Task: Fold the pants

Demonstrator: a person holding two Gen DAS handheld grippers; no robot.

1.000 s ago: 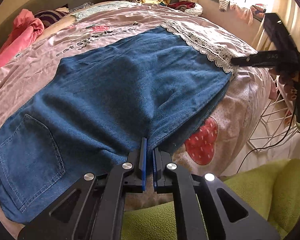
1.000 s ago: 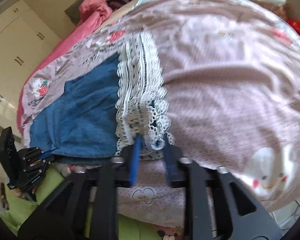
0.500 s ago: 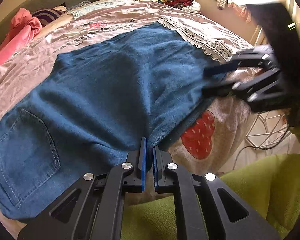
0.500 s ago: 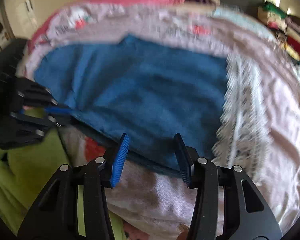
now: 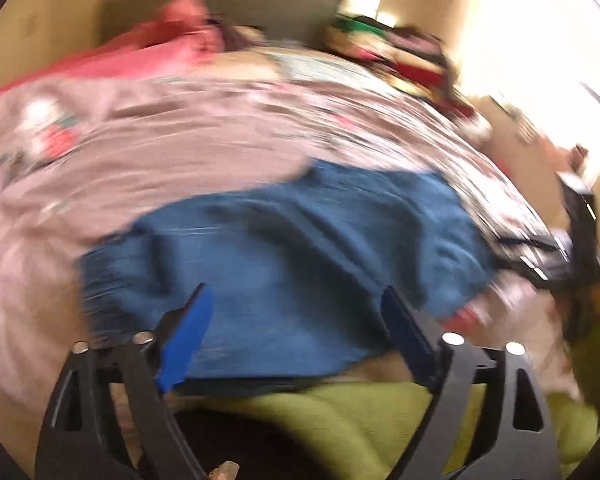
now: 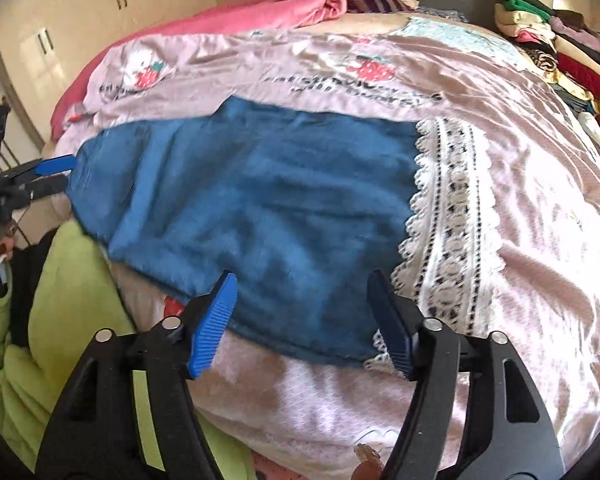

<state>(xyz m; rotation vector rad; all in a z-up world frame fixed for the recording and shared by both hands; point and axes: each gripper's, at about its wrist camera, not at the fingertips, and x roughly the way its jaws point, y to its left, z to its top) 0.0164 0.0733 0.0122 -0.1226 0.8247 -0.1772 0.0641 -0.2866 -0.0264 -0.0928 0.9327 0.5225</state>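
While the folded jeans (image 6: 260, 200) lie on the bed (image 6: 540, 240), left claw (image 5: 292, 320) and right claw (image 6: 304, 304) are opening wide, gripping nothing

Cream wardrobe (image 6: 100, 20) beside bed (image 6: 540, 240); bright window (image 5: 548, 40)

Left claw (image 5: 296, 320) had been clamped on the near edge of the jeans (image 6: 260, 208) a second earlier; it let go, its jaws opening wide, nothing pinched between them. Its view swung and blurred; the back pocket dropped out of its frame.

Right claw (image 6: 304, 312) had been closed on the lace hem (image 6: 452, 220) a second ago; it released, jaws opening, and shifted from the lace to over the near denim edge. The lace then sat to its right, lying flat on the bed cover (image 6: 540, 280).
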